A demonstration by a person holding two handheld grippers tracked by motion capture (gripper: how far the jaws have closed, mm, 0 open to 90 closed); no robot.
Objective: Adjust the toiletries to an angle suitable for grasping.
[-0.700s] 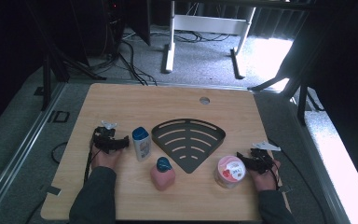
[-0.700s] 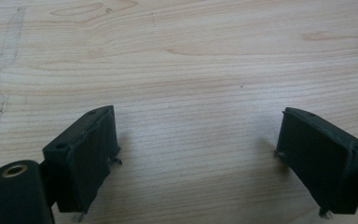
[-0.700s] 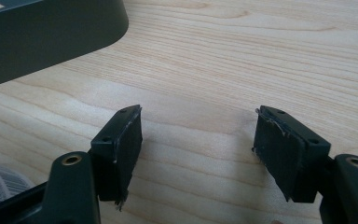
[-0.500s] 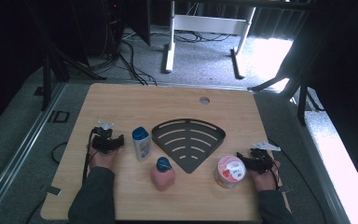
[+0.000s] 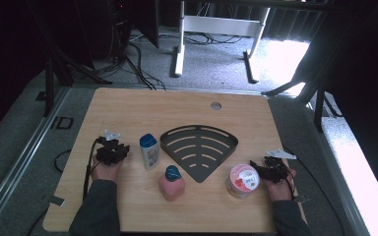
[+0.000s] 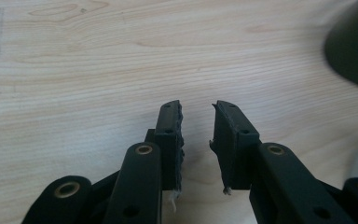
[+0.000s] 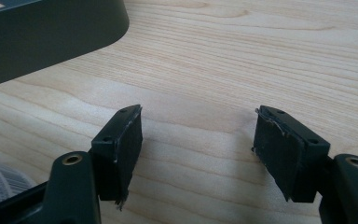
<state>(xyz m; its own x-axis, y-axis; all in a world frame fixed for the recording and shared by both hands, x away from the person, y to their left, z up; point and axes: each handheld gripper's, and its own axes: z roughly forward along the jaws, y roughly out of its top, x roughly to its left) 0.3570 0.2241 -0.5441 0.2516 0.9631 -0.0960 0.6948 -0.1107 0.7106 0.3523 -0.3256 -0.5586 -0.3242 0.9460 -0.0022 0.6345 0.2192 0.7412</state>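
On the table [image 5: 128, 108], nothing is moved since a moment ago. The left gripper [image 6: 198, 112] is kept beside the bottle [image 5: 149, 151], slightly open and empty. The right gripper [image 7: 198, 121] is kept by the cup [image 5: 243, 180], wide open and empty. No grab is started yet.

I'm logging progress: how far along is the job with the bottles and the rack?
Nothing looks done: the dark fan-shaped slotted rack holds nothing. The white bottle with a blue cap, the pink bottle with a teal cap and the pink-lidded round tub stand on the table. Left claw and right claw are open, empty. Everything remains.
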